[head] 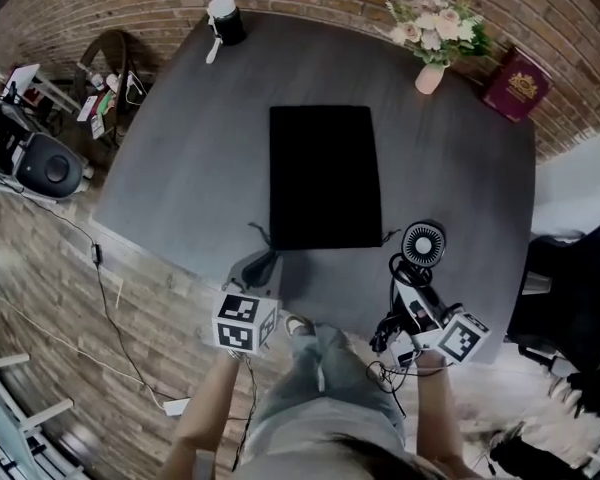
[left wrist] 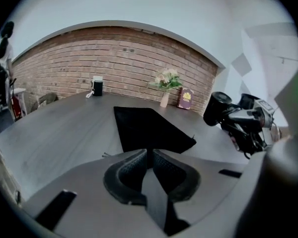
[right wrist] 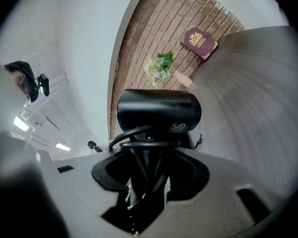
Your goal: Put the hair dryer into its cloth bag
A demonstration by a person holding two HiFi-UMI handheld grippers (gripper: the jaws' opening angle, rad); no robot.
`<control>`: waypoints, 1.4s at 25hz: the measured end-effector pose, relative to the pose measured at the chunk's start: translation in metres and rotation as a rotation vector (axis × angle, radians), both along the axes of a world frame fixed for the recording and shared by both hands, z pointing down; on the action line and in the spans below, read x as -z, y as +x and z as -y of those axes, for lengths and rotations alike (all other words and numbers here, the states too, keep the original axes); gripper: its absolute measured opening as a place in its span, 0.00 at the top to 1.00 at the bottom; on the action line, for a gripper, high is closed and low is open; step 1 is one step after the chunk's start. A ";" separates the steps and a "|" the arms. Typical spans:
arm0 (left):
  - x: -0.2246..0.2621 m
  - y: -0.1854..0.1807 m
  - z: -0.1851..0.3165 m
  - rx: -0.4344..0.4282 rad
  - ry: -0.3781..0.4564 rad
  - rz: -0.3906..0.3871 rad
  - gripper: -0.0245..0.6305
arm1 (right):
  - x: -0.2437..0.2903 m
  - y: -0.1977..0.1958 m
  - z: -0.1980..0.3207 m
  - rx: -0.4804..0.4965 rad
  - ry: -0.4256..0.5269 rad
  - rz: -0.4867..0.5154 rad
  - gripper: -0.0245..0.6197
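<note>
A: Left gripper (head: 261, 265)?
B: Jaws together, nothing between them. It sits at 7 o'clock from the cloth bag (head: 325, 176).
A: Right gripper (head: 412, 296)?
B: Clamped on the handle of the hair dryer (head: 423, 243), which is at 4 o'clock from the bag. The bag lies flat, mid-table (head: 180, 158).

You see soft, even indoor light with faint shadows. Fisheye lenses bow the red brick wall (left wrist: 129, 58) and darken every corner. The flat black rectangular cloth bag (head: 325, 176) shows no detail; near foregrounds blur.
</note>
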State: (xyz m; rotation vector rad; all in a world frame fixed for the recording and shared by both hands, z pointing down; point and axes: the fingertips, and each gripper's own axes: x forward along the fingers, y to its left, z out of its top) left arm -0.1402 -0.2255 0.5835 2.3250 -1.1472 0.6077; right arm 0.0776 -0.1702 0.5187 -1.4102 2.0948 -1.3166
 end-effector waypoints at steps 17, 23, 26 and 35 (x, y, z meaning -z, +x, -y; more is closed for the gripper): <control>-0.054 0.033 0.013 -0.680 0.095 0.506 0.74 | -0.008 0.028 -0.007 -0.090 -0.013 -0.016 0.68; -0.063 0.038 0.017 -0.704 0.055 0.506 0.84 | -0.011 0.037 -0.012 -0.114 -0.024 -0.031 0.68; -0.060 0.040 0.020 -0.694 0.047 0.493 0.88 | -0.012 0.041 -0.012 -0.112 -0.026 -0.037 0.68; -0.044 0.043 0.031 -0.548 -0.011 0.319 0.93 | -0.015 0.036 -0.007 -0.050 -0.038 -0.097 0.68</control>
